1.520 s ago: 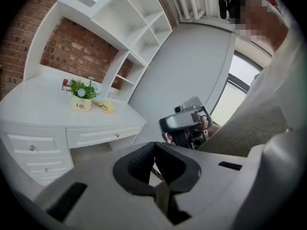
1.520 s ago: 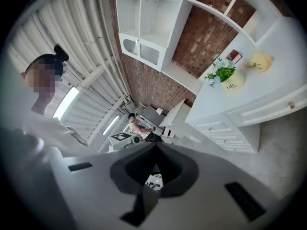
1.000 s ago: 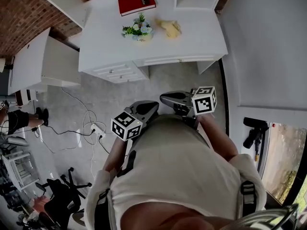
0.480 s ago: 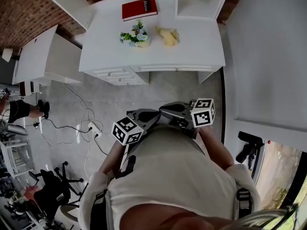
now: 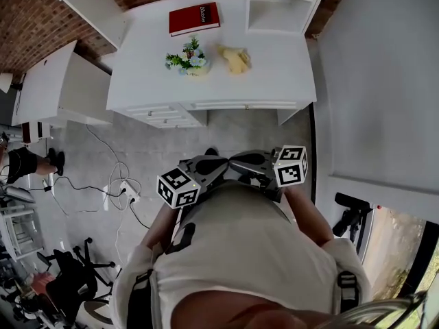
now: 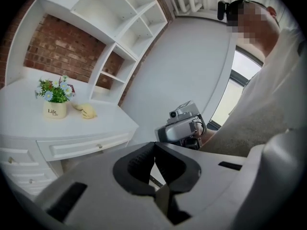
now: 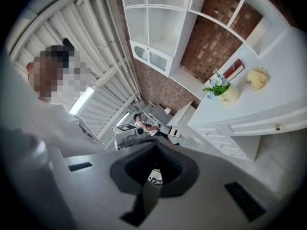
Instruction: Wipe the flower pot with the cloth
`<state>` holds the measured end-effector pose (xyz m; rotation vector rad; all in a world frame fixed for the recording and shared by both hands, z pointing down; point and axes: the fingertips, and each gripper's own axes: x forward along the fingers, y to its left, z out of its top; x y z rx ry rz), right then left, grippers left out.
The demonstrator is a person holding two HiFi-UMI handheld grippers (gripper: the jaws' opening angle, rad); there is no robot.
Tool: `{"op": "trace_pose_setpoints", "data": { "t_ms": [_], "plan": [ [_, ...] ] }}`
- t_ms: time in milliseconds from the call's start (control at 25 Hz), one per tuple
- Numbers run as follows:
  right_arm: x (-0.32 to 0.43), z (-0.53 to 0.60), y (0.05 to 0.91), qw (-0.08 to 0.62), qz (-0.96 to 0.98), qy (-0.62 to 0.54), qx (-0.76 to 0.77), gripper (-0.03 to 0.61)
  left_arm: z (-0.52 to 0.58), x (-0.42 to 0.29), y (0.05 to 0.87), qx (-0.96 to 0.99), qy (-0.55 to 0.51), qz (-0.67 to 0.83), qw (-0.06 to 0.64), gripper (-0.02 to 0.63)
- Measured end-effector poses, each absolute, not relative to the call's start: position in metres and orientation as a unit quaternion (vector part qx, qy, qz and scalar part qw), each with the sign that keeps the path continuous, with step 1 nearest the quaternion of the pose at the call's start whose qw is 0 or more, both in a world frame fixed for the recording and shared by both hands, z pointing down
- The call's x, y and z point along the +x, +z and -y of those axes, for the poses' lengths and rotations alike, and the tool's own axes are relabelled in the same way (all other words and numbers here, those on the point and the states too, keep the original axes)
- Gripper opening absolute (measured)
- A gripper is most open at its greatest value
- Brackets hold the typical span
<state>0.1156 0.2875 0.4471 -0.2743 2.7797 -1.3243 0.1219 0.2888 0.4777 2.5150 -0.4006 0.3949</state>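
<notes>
Head view: worktop [image 5: 274, 74] has drifted slightly lower and left over last second; gripper tips have drawn closer together against torso. Judgement: approach only, wiping not begun. Left gripper [image 6: 154, 159] clenched, empty. Right gripper [image 7: 154, 163] clenched, empty. Flower pot [image 5: 197, 69] upright mid-worktop, well apart from both grippers: small cream pot, dark lettering, green leaves, pale blooms. Yellow cloth [image 5: 235, 59] crumpled just beside it, untouched.

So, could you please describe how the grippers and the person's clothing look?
Both the left gripper and the right gripper have grey bodies with black ribbed pads. Each carries a white cube printed with black square markers. The person wears a pale short-sleeved top with dark straps.
</notes>
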Motion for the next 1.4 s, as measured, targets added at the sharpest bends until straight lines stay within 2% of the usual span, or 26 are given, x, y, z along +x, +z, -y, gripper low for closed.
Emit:
{"op": "trace_pose_setpoints", "data": {
  "t_ms": [320,1000,1400],
  "plan": [
    [0.105,-0.230,0.451,0.020,-0.889,-0.429,-0.156,0.011,-0.232,0.110,0.475,0.950,0.134,0.101,0.263,0.020],
    [-0.002,-0.128,0.475,-0.041,-0.861,-0.474,-0.181,0.011,-0.134,-0.002,0.490,0.940,0.104,0.118,0.302,0.020],
    [0.024,-0.054,0.494,-0.045,-0.844,-0.480,-0.236,0.011,-0.083,-0.015,0.502,0.929,0.096,0.177,0.312,0.021]
  ]
}}
